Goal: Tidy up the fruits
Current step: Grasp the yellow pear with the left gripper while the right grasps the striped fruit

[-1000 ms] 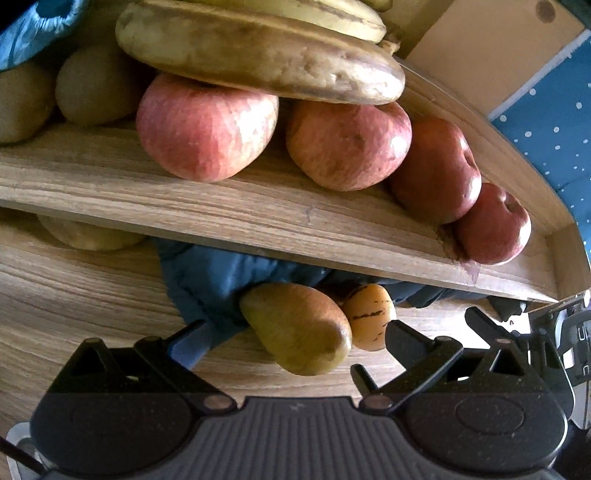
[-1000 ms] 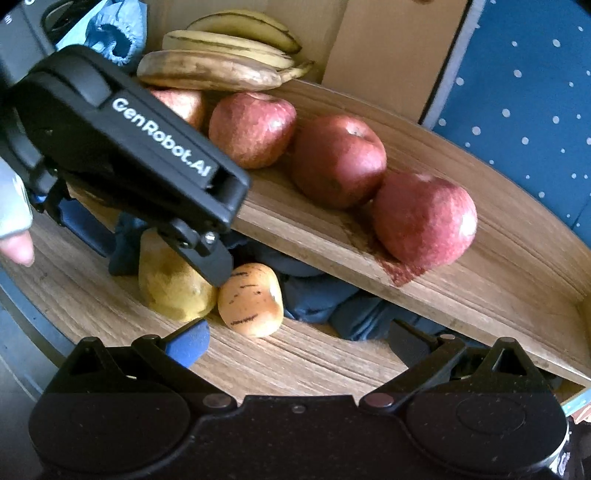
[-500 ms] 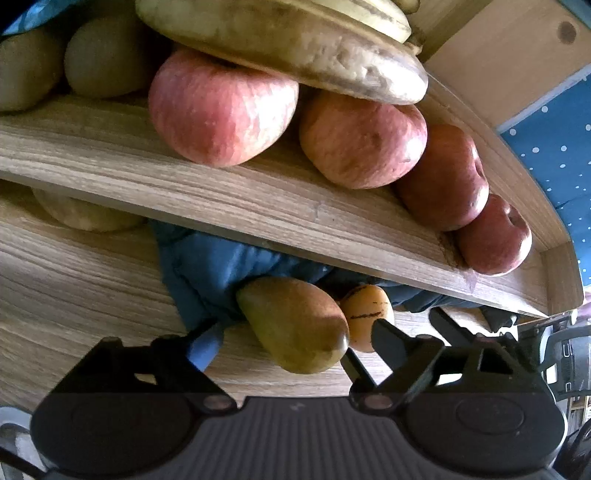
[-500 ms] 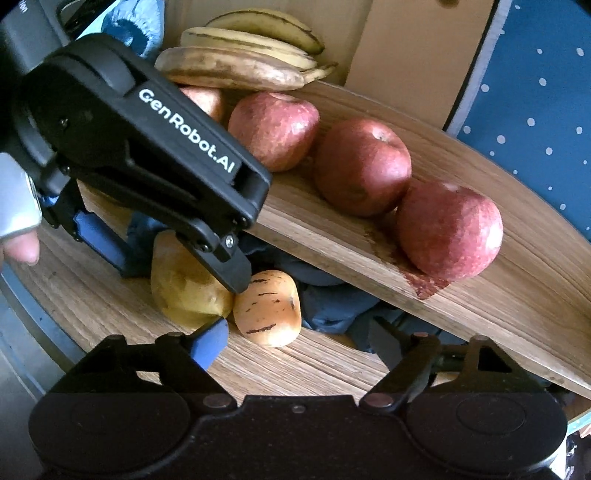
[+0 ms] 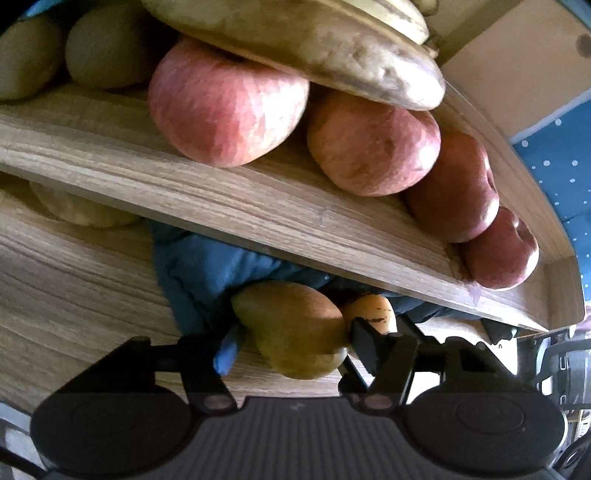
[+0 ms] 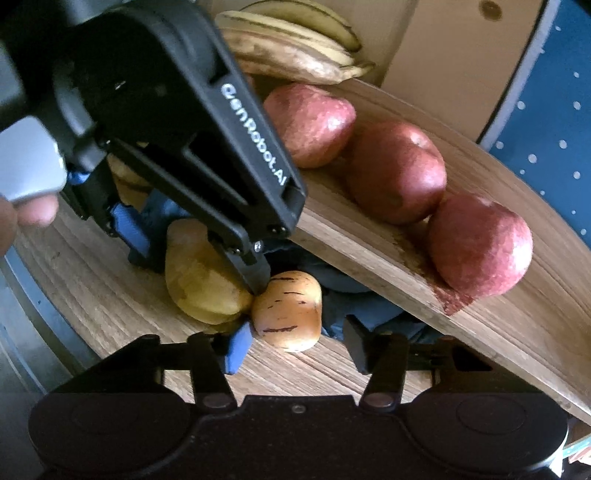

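A yellow-green pear [image 5: 291, 328] lies on the lower wooden board [image 5: 74, 295], against a small orange fruit with dark stripes [image 6: 288, 314]. My left gripper [image 5: 295, 343] straddles the pear. Its jaws are closing, and both pads touch the pear's sides. From the right wrist view, the left gripper [image 6: 195, 258] reaches down over the pear [image 6: 199, 280], with its black fingertip [image 6: 256, 277] wedged between the two fruits. My right gripper [image 6: 297, 345] is closing around the striped fruit. Its blue pad [image 6: 236, 347] is at the fruit's left, and a gap remains on the right.
A slanted upper shelf [image 5: 221, 199] carries several red apples [image 5: 225, 107], bananas [image 5: 295, 33] and brown round fruits [image 5: 107, 48]. It overhangs both grippers. A blue cloth [image 5: 199, 269] lies bunched behind the pear. A pale fruit [image 5: 81, 214] sits under the shelf at left. A thumb [image 6: 37, 210] shows on the left gripper's handle.
Both grippers' jaws have narrowed from wide open, the left onto the pear, the right around the striped fruit. Both views have rolled slightly.
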Demonstrator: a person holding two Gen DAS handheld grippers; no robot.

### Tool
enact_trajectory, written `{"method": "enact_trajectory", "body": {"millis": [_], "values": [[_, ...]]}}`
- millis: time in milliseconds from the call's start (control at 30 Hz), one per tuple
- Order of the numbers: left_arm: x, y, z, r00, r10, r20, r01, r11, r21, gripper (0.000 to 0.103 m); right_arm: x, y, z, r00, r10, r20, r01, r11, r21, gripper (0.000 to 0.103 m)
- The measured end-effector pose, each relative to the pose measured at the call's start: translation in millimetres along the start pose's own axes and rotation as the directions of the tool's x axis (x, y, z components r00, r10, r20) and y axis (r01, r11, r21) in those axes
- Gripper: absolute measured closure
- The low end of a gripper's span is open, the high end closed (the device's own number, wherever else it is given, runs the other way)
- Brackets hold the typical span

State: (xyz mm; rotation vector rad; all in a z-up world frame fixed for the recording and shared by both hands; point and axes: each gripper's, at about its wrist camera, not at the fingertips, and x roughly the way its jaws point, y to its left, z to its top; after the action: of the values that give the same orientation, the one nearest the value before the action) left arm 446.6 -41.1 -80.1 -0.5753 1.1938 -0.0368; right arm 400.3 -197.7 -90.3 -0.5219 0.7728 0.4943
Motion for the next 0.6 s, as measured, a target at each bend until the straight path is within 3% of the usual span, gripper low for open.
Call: {"method": "enact_trajectory", "body": {"millis": [200,600], "values": [[-1,0,-2,1.000,0.007,0.012,-0.007,1.000,0.001,0.036,-4,8,-3,1.000,0.008,0.012,-0.008,0.999,-0.040,0.061],[-7,5,-14,1.000,0.012,0.020,-0.013,1.000,0.018,0.039,-9,2,-7,0.999,0.047,0.022,-0.046,0.997,-0.055,0.062]]}}
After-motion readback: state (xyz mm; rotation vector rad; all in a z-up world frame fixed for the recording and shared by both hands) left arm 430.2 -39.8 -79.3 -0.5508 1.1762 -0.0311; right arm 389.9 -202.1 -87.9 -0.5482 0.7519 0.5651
